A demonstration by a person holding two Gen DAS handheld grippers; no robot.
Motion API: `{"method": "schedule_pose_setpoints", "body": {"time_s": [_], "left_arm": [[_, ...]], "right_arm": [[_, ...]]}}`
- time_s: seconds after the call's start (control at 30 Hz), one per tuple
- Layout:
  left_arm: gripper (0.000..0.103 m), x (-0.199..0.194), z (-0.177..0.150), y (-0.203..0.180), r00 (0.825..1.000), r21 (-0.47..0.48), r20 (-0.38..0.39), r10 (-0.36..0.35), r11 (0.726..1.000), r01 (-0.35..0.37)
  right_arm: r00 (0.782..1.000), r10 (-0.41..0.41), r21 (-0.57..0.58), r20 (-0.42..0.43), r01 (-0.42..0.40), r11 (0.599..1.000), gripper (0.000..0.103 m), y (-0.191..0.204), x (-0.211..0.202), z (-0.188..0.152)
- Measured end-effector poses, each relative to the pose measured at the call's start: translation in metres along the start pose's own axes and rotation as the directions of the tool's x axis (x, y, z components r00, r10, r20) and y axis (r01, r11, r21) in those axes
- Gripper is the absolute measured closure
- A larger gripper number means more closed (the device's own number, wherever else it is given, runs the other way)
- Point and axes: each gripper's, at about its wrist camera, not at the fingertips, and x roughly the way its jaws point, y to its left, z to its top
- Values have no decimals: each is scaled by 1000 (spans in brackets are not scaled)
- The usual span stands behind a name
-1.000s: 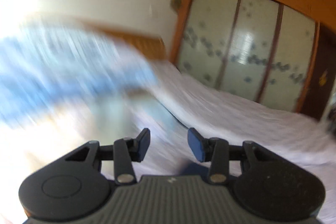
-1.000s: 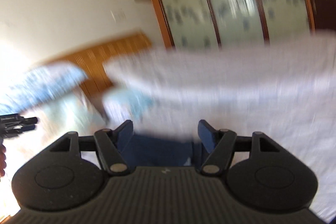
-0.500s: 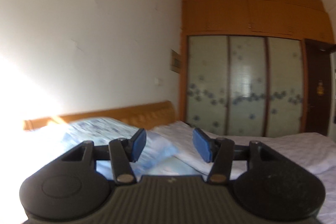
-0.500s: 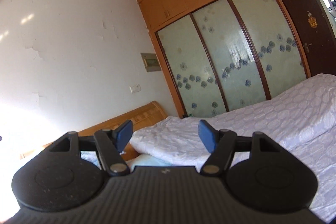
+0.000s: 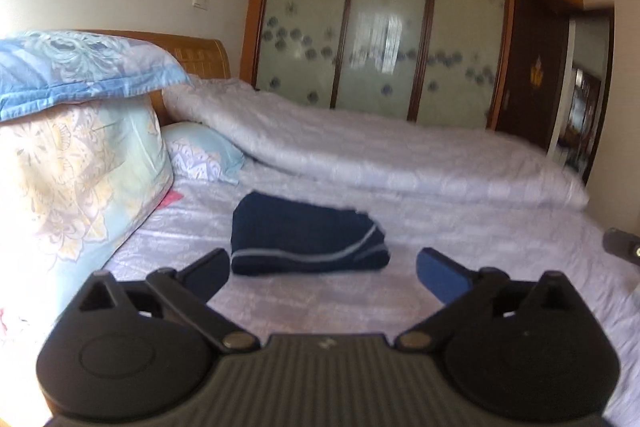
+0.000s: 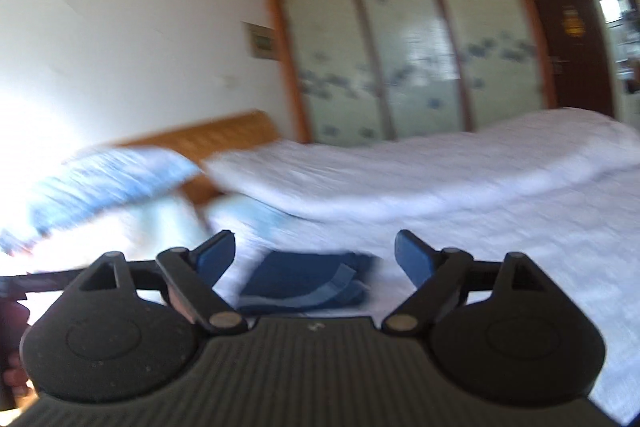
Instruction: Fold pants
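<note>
The dark navy pants with a pale stripe lie folded into a compact block on the lilac bed sheet. My left gripper hovers just short of them, jaws opening wide, nothing between the pads. In the blurred right wrist view the same pants lie ahead of my right gripper, whose jaws are also opening and hold nothing. The right gripper's edge shows at the far right of the left wrist view, and part of the left gripper at the far left of the right wrist view.
A tall stack of floral bedding topped by a blue pillow stands at the left. A rolled white quilt runs along the far side of the bed. Behind are a wooden headboard, a wardrobe and a dark door.
Both views have tipped from the wall and wardrobe down onto the bed, bringing the folded pants into sight. Both grippers' jaws have spread much wider.
</note>
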Motion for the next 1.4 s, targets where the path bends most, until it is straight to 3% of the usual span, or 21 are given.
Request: {"method": "schedule_pose_setpoints", "body": {"time_s": [0.07, 0.13, 0.17, 0.3, 0.43, 0.6, 0.9, 1.07, 1.3, 1.4], "left_arm": [[0, 11, -7, -16, 999, 43, -34, 36, 998, -35], [0, 20, -4, -25, 996, 52, -69, 62, 997, -58], [0, 23, -4, -27, 994, 51, -86, 72, 996, -68], [0, 25, -2, -24, 987, 9, -109, 117, 993, -117], [0, 24, -2, -16, 981, -30, -112, 158, 986, -162], [0, 19, 0, -16, 972, -13, -98, 211, 977, -214], [0, 6, 1, -16, 965, -27, -43, 260, 965, -261], [0, -7, 0, -21, 952, -25, -6, 305, 952, -305], [0, -22, -3, -37, 951, 6, 7, 310, 951, -310], [0, -29, -1, -39, 957, 11, -32, 289, 957, -289]], "right_arm": [[996, -46, 16, -75, 48, 999, 11, -1, 13, -27], [979, -36, 25, -198, 42, 999, 11, 1, 31, -39], [975, -40, 33, -218, 48, 998, 10, 1, 35, -43], [975, -77, 23, -211, 83, 996, 0, 9, 41, -44], [974, -118, -47, -195, 111, 993, 0, 22, 39, -54], [968, -110, -74, -224, 95, 993, 0, 26, 36, -75], [967, -108, -106, -230, 86, 991, 0, 35, 31, -74], [970, -123, -108, -210, 102, 989, 0, 36, 19, -72], [972, -121, -75, -202, 108, 991, 0, 30, 1, -66], [973, -106, -70, -207, 94, 993, 0, 29, -5, -63]]}}
